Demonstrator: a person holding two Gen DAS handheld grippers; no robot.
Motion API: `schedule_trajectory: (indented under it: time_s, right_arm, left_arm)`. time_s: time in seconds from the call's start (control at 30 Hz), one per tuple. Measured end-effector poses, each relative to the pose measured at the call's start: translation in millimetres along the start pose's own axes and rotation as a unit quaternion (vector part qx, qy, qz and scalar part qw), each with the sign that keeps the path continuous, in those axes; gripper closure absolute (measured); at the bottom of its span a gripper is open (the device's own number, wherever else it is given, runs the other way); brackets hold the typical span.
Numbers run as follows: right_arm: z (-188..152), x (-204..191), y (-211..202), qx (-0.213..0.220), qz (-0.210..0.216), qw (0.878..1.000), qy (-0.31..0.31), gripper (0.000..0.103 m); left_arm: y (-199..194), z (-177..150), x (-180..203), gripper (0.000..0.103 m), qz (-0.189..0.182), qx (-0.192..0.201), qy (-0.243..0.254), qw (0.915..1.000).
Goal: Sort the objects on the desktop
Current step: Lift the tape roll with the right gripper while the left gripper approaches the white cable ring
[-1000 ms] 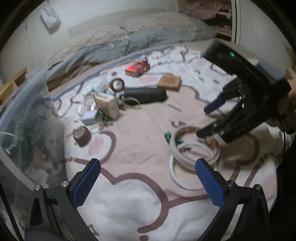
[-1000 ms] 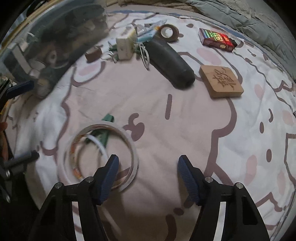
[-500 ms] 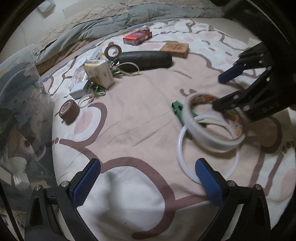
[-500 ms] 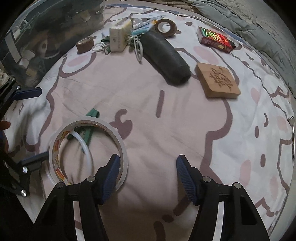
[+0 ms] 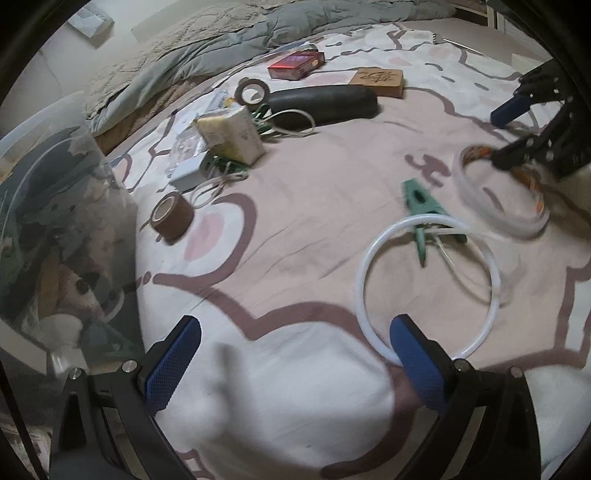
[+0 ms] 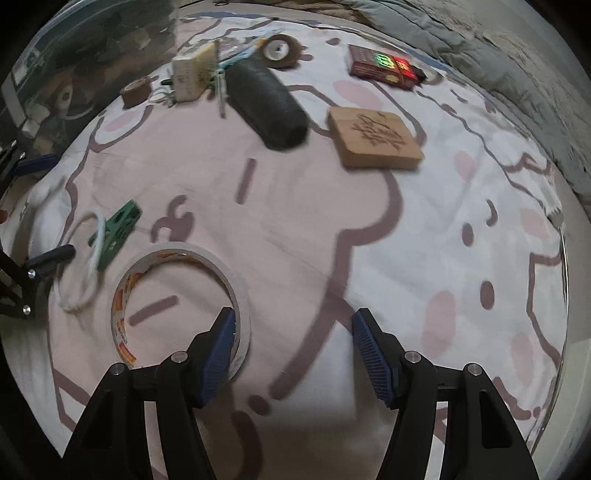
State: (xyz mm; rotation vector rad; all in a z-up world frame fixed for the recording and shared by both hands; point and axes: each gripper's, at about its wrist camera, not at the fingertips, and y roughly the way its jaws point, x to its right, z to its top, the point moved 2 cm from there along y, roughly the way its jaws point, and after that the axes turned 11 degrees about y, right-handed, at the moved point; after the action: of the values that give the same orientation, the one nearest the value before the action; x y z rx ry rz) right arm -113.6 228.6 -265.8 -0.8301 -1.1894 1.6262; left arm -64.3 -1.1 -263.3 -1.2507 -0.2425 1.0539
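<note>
A clear tape roll [image 6: 184,251] lies on the patterned bedspread [image 6: 295,206]. My right gripper [image 6: 297,354] is open, its left finger set inside the roll's near rim, nothing between the pads. In the left wrist view that roll [image 5: 513,227] sits at the right, with the right gripper [image 5: 517,133] hooked into it. A white ring [image 5: 364,280] lies flat over a green clip [image 5: 421,210]. My left gripper [image 5: 295,365] is open low over the cloth, its right finger at the ring's near rim.
At the back lie a black cylinder [image 5: 321,103], a wooden block [image 5: 376,81], a red box [image 5: 295,64], a cream box [image 5: 231,136] and two brown tape rolls [image 5: 171,219] [image 5: 253,90]. A clear bin [image 5: 55,221] of items stands on the left. A grey blanket [image 5: 258,29] is behind.
The right gripper slid right and dragged the clear tape roll off the white ring. The left gripper sank and tipped down towards the ring.
</note>
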Motion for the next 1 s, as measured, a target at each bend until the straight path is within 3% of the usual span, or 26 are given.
schedule_trajectory:
  time_s: [0.47, 0.73, 0.8, 1.0]
  right_arm:
    - [16.4, 42.2, -0.6, -0.007, -0.057, 0.997, 0.060, 0.039]
    - [11.8, 49.7, -10.1, -0.007, -0.065, 0.995, 0.075, 0.039]
    - [12.8, 49.4, -15.5, 0.000, -0.057, 0.995, 0.081, 0.038]
    - [22.5, 52.1, -33.9, 0.034, 0.021, 0.992, 0.118, 0.037]
  left_arm:
    - [1.2, -22.4, -28.4, 0.000, 0.036, -0.022, -0.009, 0.9991]
    - [-4.6, -36.6, -26.6, 0.000, 0.037, -0.026, 0.014, 0.9989]
    - [-7.0, -40.9, -26.3, 0.000, 0.036, -0.024, 0.015, 0.9989]
    - [-13.1, -51.7, -30.3, 0.000, 0.035, -0.020, 0.011, 0.9991]
